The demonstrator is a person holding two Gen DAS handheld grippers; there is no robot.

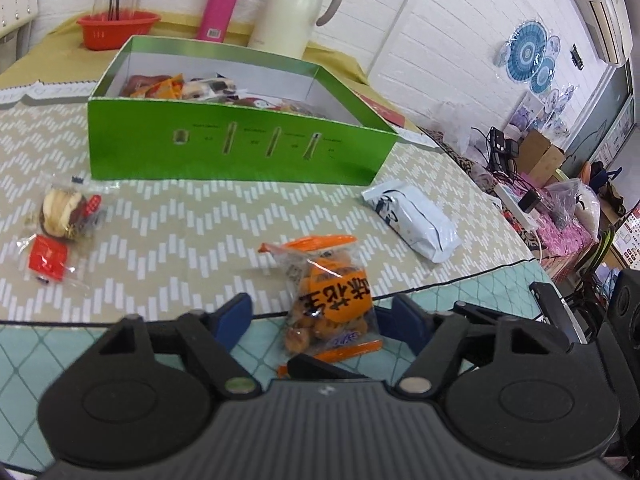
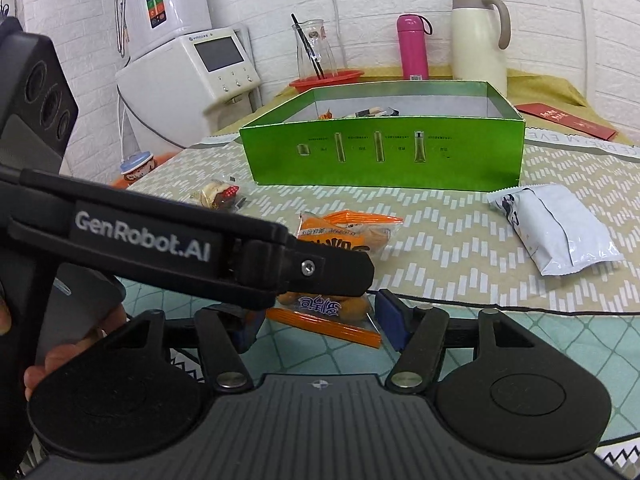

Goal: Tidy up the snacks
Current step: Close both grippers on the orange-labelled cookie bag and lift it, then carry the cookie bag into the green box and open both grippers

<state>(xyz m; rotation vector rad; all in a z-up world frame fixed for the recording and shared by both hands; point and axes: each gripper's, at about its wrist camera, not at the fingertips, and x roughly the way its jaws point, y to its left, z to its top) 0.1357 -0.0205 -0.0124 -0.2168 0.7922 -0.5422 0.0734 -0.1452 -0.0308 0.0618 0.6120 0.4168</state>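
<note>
1. The left gripper is spread wide, its blue pads on either side of an orange snack bag without pressing it.
2. The right gripper is also wide, its blue pad just beside the near end of the same bag; neither gripper holds anything.
3. In the right wrist view the left gripper's black arm, marked GenRobot.AI, crosses over the middle of the bag and hides part of it.
4. The bag lies flat on the desk, straddling the edge where the zigzag cloth meets the teal mat.
5. Right of the bag, apart from it, lies a white pack, also flat on the cloth.
6. To the left, well apart, lie a clear-wrapped pastry and, just beside it, a small red packet.
7. Behind them stands an open green box with several wrapped snacks already inside.
8. Behind the box are a red basket with a glass carafe in it, a pink flask and a cream jug, all upright.
9. A red envelope lies flat at the right of the box in the right wrist view.
10. A white machine stands by the brick wall, left of the desk.
</note>
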